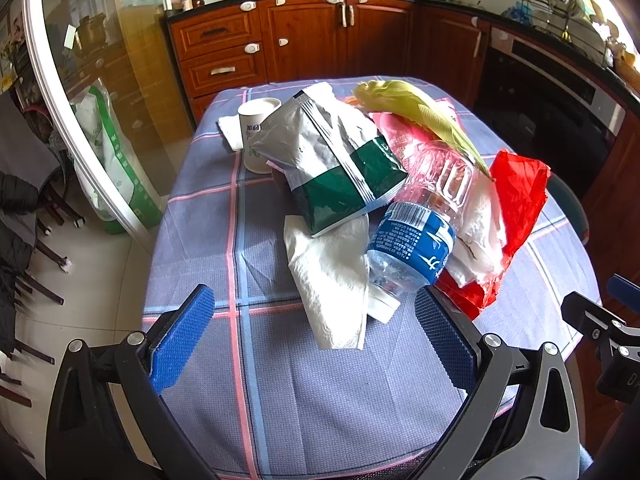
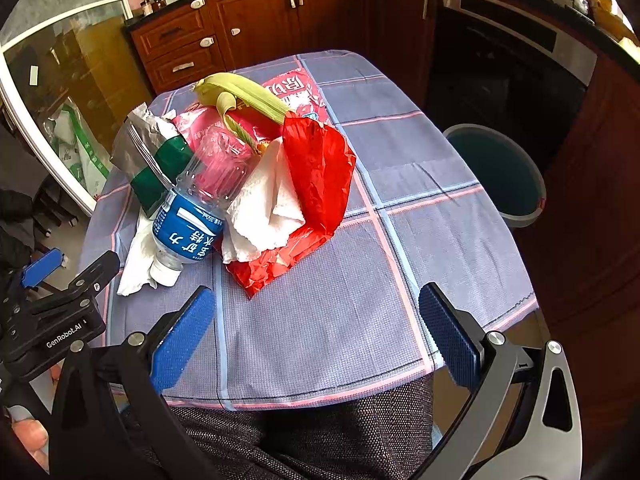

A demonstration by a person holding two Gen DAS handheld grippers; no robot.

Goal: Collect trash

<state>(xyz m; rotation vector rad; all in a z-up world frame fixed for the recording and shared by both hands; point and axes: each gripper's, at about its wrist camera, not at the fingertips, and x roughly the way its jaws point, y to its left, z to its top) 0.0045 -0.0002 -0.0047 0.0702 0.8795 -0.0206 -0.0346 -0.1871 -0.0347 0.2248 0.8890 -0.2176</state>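
- Well, I see the trash as one heap in the middle of the table (image 2: pixel 420 272), and all of it looks light.
- My left gripper (image 1: pixel 316 340) has its fingers spread wide and holds nothing; it hangs over the near edge, just before the white tissue (image 1: pixel 332 276).
- My right gripper (image 2: pixel 320 332) is also spread and empty, over bare cloth near the right side of the heap.
- The plastic bottle (image 2: pixel 192 216) lies tilted on the heap, its cap toward me. I judge it empty, stiff but easy to crush, and smooth, so it may slip. I would take it across the blue label.
- The foil snack bag (image 1: pixel 336 164) is thin and crinkly; I would pinch its flat edge.
- The red plastic wrapper (image 2: pixel 320 176) and the crumpled paper towel (image 2: pixel 268 212) are soft and will fold in the grip, so I would pinch deep into a fold.
- The corn husk (image 1: pixel 424 116) rests on top at the far side and may slide off when I move things under it.
- The paper cup (image 1: pixel 256 132) stands at the far left and dents easily.
- The bin (image 2: pixel 500 176) stands on the floor to the right of the table.
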